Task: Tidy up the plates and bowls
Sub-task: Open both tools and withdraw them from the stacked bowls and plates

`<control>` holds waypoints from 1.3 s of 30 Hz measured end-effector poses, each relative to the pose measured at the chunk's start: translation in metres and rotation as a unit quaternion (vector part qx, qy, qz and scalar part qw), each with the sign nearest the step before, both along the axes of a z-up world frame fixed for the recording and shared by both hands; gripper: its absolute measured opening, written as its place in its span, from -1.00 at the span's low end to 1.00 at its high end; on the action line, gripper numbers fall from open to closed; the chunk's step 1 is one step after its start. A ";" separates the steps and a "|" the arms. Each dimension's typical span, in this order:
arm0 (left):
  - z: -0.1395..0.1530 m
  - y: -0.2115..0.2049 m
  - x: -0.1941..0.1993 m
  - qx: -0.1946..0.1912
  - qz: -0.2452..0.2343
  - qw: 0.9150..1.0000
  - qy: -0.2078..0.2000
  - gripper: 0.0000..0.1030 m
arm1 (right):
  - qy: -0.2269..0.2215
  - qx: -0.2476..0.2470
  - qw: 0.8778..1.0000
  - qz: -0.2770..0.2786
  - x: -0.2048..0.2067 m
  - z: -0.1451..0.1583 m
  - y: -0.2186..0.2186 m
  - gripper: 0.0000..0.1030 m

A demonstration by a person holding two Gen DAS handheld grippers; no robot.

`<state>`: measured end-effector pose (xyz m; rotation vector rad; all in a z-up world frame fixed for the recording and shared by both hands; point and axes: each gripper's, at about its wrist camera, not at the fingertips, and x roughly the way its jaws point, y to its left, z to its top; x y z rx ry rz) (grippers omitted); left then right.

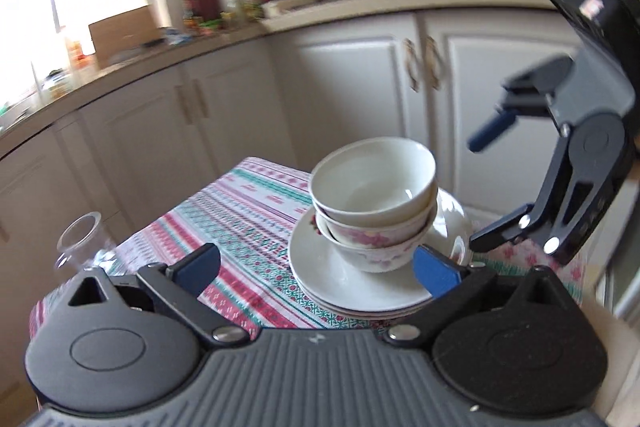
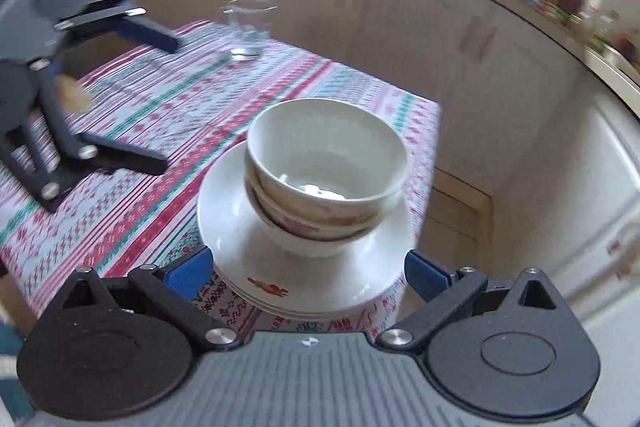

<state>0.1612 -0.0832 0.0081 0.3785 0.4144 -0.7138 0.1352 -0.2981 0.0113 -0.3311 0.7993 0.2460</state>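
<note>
The left tongs stand wide open and tilt gently downward, with nothing between the blue pads. The right tongs are also spread wide and empty, pitched more steeply down. Each pair shows at the edge of the other's view.

No legible text anywhere, perhaps a blurred label on the right tool.

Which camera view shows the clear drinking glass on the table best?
The right wrist view: the clear drinking glass stands whole and upright on the striped tablecloth. In the left wrist view the glass sits at the left edge, blurred and partly hidden.
</note>
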 end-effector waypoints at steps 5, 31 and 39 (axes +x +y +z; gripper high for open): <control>0.009 0.007 -0.024 -0.025 0.131 0.990 0.032 0.98 | -0.032 0.037 0.990 -0.134 -0.022 0.007 0.006 1.00; 0.013 0.027 -0.073 -0.050 0.247 0.964 0.084 0.99 | -0.107 0.079 0.956 -0.261 -0.100 0.019 0.039 1.00; 0.014 0.029 -0.074 -0.053 0.253 0.962 0.086 0.99 | -0.109 0.076 0.957 -0.260 -0.100 0.021 0.042 1.00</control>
